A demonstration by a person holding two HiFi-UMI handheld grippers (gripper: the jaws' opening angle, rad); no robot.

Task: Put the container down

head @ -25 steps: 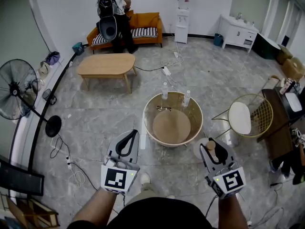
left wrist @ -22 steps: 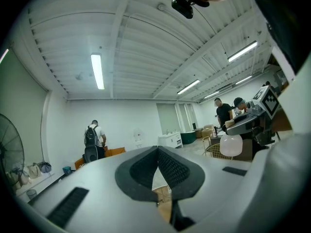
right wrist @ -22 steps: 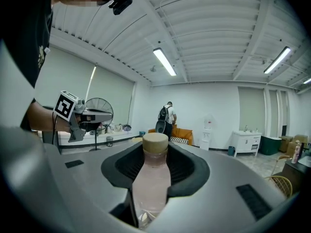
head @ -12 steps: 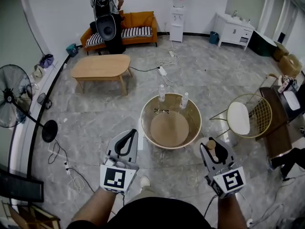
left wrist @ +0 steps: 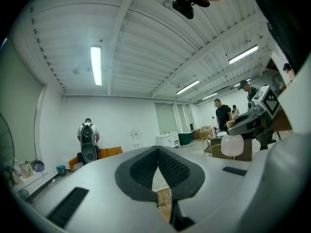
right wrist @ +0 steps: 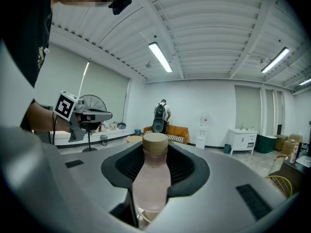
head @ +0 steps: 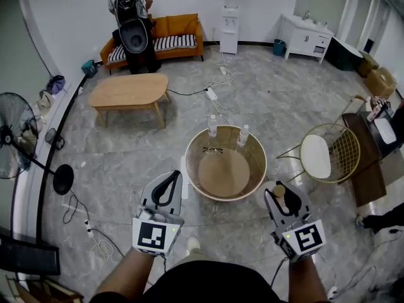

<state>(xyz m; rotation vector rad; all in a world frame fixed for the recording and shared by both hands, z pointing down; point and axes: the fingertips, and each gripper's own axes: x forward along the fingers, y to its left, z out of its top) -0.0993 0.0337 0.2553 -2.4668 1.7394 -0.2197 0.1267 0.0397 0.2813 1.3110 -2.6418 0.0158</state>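
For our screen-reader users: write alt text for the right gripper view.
The right gripper is clamped on an upright clear plastic bottle with a tan cap. Beyond, the left gripper shows at left, and a person wearing a backpack stands by an orange sofa.

Pale grey left gripper (head: 171, 175) and right gripper (head: 280, 195) — black-padded fingers (left wrist: 141, 171), black-and-white marker cubes (head: 153, 235).

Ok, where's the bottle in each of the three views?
Head view: bottle lower right, in the right gripper.
Left gripper view: right of middle, pale.
Right gripper view: bottom centre, between the jaws.
Shared landmark: orange sofa by the far wall.
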